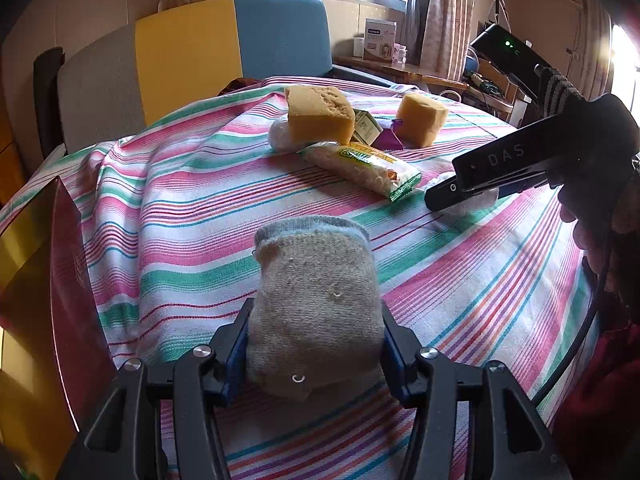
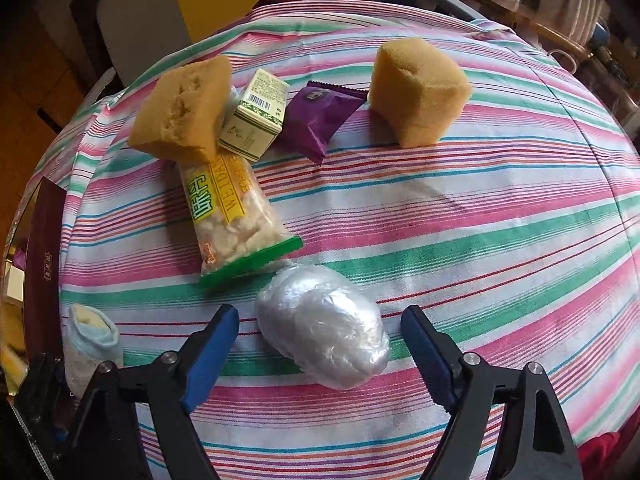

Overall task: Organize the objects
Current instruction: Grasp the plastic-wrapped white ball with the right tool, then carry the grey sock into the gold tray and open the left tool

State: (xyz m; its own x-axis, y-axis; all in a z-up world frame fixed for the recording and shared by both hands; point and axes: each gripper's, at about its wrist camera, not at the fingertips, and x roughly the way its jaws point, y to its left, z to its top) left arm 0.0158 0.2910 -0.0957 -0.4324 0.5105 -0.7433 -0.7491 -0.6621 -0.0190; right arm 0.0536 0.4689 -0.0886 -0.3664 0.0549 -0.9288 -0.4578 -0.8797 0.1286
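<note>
Plastic bundle (image 2: 323, 326) lies slantwise between the right gripper (image 2: 320, 344)'s apart, untouching fingers, while the left gripper (image 1: 316, 344) squeezes a sock (image 1: 316, 300).

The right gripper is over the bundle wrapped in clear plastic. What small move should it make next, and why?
Probably close the fingers a little more. In the right wrist view the plastic-wrapped bundle lies on the striped cloth between the right gripper's blue pads, with gaps on both sides, so nothing is gripped yet. The left gripper already holds the grey sock.
</note>
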